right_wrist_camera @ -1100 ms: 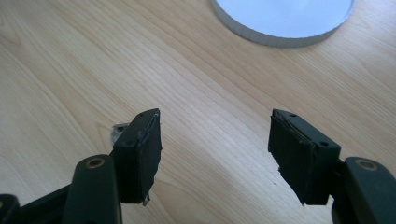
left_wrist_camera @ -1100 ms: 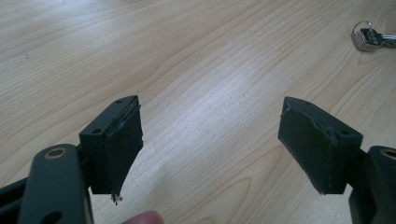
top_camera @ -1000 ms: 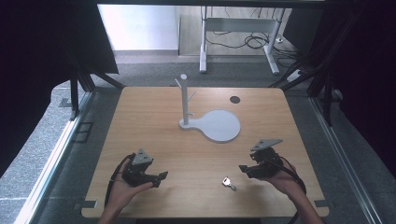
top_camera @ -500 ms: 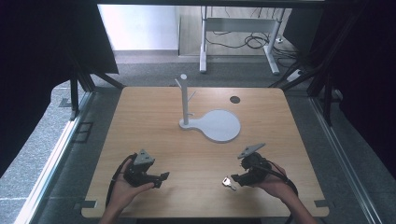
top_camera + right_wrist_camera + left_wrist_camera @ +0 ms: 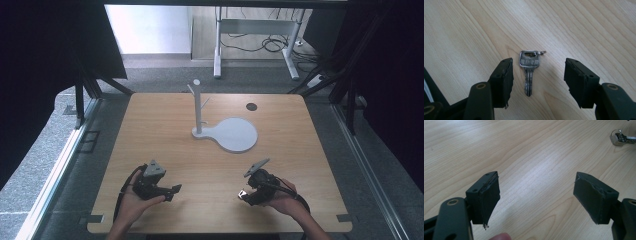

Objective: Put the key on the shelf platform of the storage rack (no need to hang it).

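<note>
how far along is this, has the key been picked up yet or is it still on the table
Not picked up yet. Done so far: the right gripper is lined up over the key, jaws open on either side of it. In hand: nothing; the key lies flat on the table. The left gripper is open over bare wood. Left: closing on the key and lifting it. The white stand with pegs may be its destination, but that's a guess.

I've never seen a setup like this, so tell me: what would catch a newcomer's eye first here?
Probably the small silver key lying flat on the wooden table, right between the open jaws of the right gripper near the table's front edge. Next, the white stand with pegs, rising from a round flat base in the middle of the table. The left gripper is held open over bare wood at the front left.
</note>
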